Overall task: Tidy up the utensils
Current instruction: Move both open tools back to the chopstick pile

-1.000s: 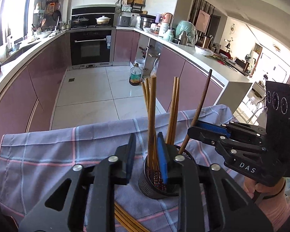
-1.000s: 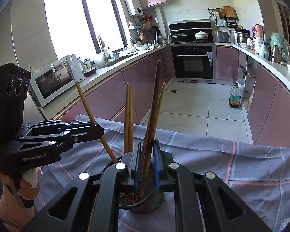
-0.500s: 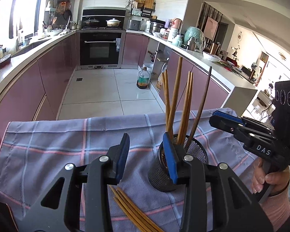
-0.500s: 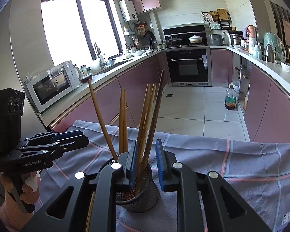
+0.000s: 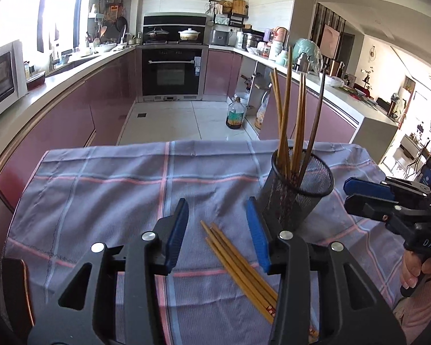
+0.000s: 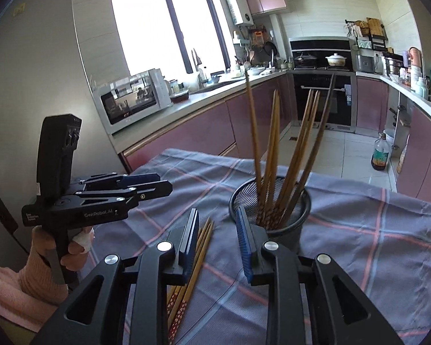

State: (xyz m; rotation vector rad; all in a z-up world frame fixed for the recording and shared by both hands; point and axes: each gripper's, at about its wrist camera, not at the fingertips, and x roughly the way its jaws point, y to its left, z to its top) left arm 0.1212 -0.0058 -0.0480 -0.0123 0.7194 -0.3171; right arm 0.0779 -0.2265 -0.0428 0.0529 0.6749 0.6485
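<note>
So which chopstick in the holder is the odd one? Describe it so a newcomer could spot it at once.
On the checked grey cloth stands a black mesh holder full of upright chopsticks. Most are light tan wood; the odd one leans out on the side nearest the right gripper and is dark brown, almost black.

chopsticks (image 5: pixel 291 120) in holder (image 5: pixel 300 192), loose chopsticks (image 5: pixel 238 261) beside, on cloth (image 5: pixel 100 189)

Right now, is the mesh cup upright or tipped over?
Upright. The mesh cup stands on the checked cloth, open rim up, with chopsticks sticking out the top.
</note>
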